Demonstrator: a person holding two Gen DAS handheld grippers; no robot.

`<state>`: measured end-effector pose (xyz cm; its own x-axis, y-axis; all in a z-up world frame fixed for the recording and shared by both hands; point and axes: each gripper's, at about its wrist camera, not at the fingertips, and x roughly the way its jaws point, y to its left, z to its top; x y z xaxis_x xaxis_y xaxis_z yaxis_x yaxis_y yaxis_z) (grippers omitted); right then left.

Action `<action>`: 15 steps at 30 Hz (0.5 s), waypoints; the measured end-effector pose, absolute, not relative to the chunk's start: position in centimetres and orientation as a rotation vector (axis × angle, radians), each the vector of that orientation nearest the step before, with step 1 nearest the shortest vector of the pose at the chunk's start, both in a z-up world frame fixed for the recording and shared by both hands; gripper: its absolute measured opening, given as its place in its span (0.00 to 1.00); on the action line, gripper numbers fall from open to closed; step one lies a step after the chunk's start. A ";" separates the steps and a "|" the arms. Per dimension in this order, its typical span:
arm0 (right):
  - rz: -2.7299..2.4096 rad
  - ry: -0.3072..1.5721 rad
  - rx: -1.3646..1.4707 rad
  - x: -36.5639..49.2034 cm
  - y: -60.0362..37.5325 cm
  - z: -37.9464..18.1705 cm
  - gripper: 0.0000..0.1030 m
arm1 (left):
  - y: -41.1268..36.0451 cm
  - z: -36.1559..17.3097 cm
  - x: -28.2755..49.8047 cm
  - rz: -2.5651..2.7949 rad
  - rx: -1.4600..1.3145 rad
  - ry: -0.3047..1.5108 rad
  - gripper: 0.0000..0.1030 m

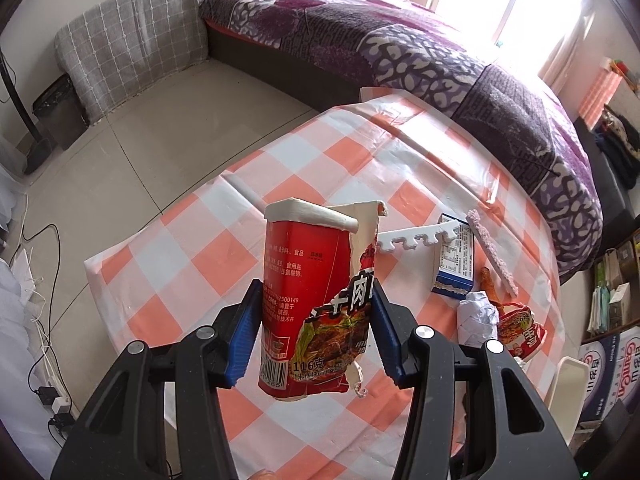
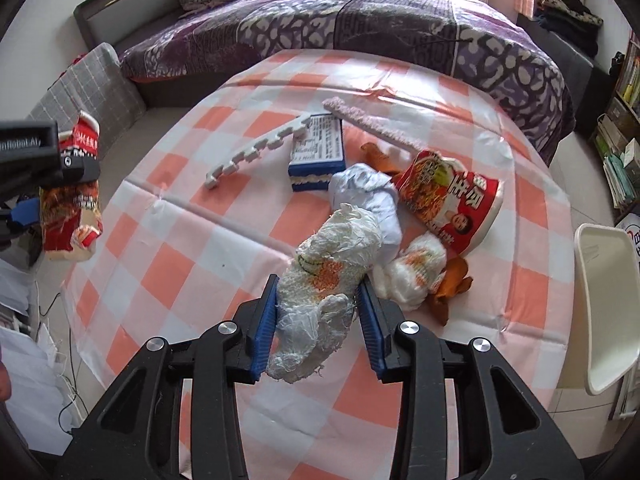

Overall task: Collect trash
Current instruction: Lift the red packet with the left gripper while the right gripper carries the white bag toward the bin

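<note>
Item 1: torn red noodle cup, centre of the left wrist view, clamped upright in my left gripper, lifted off the checked tablecloth. I judge it light, thin-walled and crushable; the rolled rim is the stiffest hold, the ripped side the weakest.

Item 2: crumpled stained tissue wad, lower centre of the right wrist view, pinched between the blue pads of my right gripper. Soft, near weightless, likely to shed or slip if loosely held.

Item 3, uncollected, right of centre: second noodle cup on its side, grey paper ball, smaller tissue wad, blue box, white toothed strip, pink strip, orange peel-like scraps.

Not made out: any bin in the right view; a dark container at left of the left view may be one. Whether the tissue hangs free of the cloth I cannot tell.
</note>
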<state>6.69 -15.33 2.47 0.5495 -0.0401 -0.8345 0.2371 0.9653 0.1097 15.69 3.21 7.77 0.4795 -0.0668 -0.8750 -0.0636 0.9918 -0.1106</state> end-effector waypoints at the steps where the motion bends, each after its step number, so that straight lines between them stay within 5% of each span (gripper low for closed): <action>1: -0.177 0.961 0.220 6.8 -16.0 3.0 0.35 | 3.1 7.9 15.6 -0.004 -0.139 1.064 0.50; 15: -0.297 0.793 0.166 6.2 -21.6 8.5 0.36 | -0.5 9.8 14.6 -0.017 -0.136 0.936 0.50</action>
